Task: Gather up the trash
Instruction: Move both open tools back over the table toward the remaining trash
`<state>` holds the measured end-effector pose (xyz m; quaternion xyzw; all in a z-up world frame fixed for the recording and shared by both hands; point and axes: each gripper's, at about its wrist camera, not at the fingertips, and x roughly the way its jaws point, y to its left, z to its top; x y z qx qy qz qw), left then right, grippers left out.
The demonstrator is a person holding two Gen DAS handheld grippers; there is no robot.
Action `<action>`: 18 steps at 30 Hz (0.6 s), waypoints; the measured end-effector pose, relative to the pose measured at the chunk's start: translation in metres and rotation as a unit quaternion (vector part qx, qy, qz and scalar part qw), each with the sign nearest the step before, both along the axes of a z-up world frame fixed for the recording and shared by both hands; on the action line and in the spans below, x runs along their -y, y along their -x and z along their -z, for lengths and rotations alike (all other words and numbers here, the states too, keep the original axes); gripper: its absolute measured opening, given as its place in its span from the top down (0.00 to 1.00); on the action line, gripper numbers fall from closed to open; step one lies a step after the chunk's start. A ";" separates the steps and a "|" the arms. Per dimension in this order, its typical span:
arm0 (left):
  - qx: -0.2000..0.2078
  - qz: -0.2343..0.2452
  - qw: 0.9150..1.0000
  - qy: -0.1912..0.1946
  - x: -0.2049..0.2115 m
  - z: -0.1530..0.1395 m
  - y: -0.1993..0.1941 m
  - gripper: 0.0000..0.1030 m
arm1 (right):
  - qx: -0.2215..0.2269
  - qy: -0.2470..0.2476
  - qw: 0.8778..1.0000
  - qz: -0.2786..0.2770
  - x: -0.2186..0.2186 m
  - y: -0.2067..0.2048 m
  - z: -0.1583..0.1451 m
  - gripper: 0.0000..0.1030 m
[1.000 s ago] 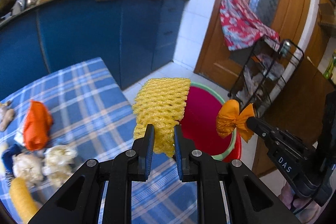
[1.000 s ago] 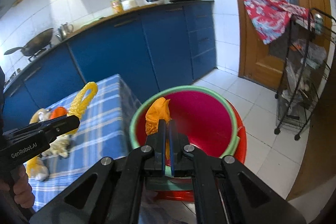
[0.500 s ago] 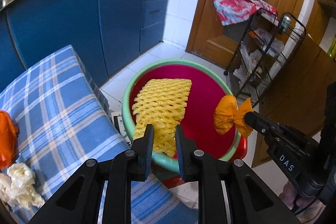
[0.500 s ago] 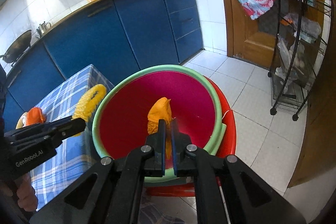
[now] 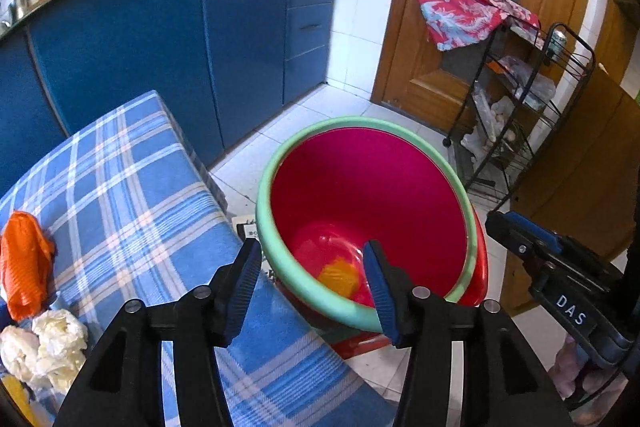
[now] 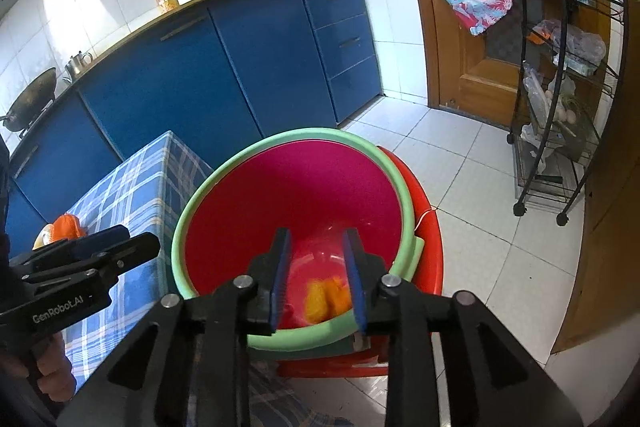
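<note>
Hovering over one red bucket (image 5: pixel 372 183) w/ green rim, both grippers were empty: left gripper (image 5: pixel 312 287) jaws had just been opening, about half apart; right gripper (image 6: pixel 316 279) jaws also just opening, narrower gap, nothing between. One blurry orange-yellow lump of trash (image 6: pixel 326 297) lay at the bucket's bottom. On the plaid table (image 5: pixel 132 187): one orange wrapper (image 5: pixel 24 263), two white crumpled wads (image 5: pixel 48 343).

The right gripper (image 5: pixel 556 267) has "DAS" in white letters on its side. The left gripper (image 6: pixel 80 267) has "GenRobot.AI" in white on its side.
</note>
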<state>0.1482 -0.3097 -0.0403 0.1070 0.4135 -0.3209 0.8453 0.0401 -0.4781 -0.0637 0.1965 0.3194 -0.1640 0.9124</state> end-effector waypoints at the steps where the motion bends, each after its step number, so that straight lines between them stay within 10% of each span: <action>1: -0.002 -0.002 1.000 0.000 -0.001 -0.001 0.000 0.47 | 0.002 0.000 1.000 -0.001 -0.001 0.001 -0.002 0.69; 18: 0.006 -0.068 0.998 0.013 -0.058 -0.024 0.012 0.39 | 0.006 0.011 1.000 -0.019 -0.034 0.016 -0.027 0.48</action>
